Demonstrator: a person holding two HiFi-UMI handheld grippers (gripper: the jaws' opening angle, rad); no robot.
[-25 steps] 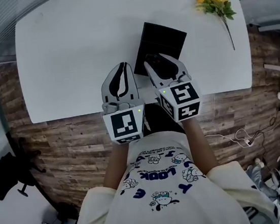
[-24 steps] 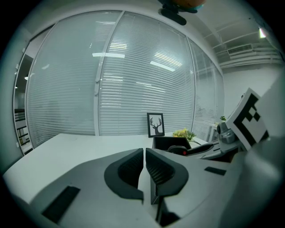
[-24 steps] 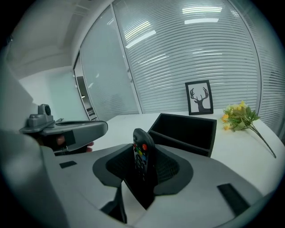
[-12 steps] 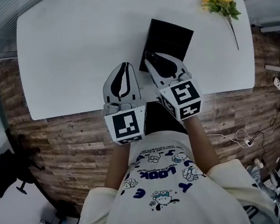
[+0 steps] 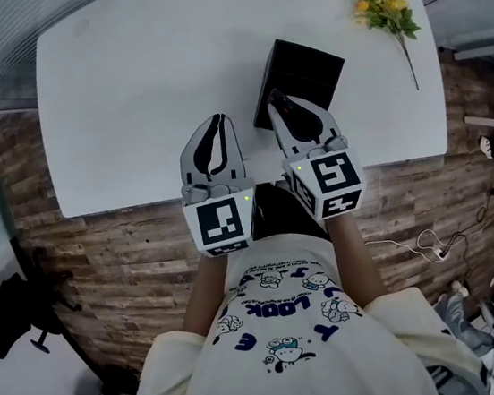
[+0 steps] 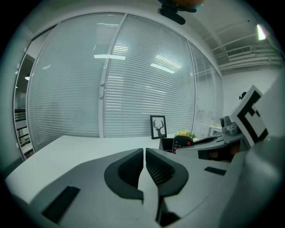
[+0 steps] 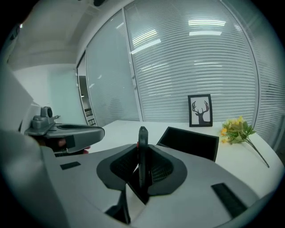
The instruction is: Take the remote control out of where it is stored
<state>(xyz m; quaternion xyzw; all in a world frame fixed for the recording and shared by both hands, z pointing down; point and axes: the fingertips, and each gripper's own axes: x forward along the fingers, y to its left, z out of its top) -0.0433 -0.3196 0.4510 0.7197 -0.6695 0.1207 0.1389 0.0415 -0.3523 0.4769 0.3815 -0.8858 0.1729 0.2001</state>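
One slim black plastic remote control (image 7: 142, 137), stiff, light and probably slick, stands edge-on by the open black box (image 5: 305, 74), my right gripper (image 5: 281, 109) having just been closing onto its flat faces, my left gripper (image 6: 144, 153) pinched together, empty.

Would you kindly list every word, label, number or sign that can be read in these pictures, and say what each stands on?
"LOOK": large dark letters on the person's T-shirt, upside down in the head view.
Smaller print around it on the T-shirt: too small to read.
On the marker cubes: square code patterns only, no words.
On the framed picture: an antler drawing, no text.
On the remote control: button markings too small to read.
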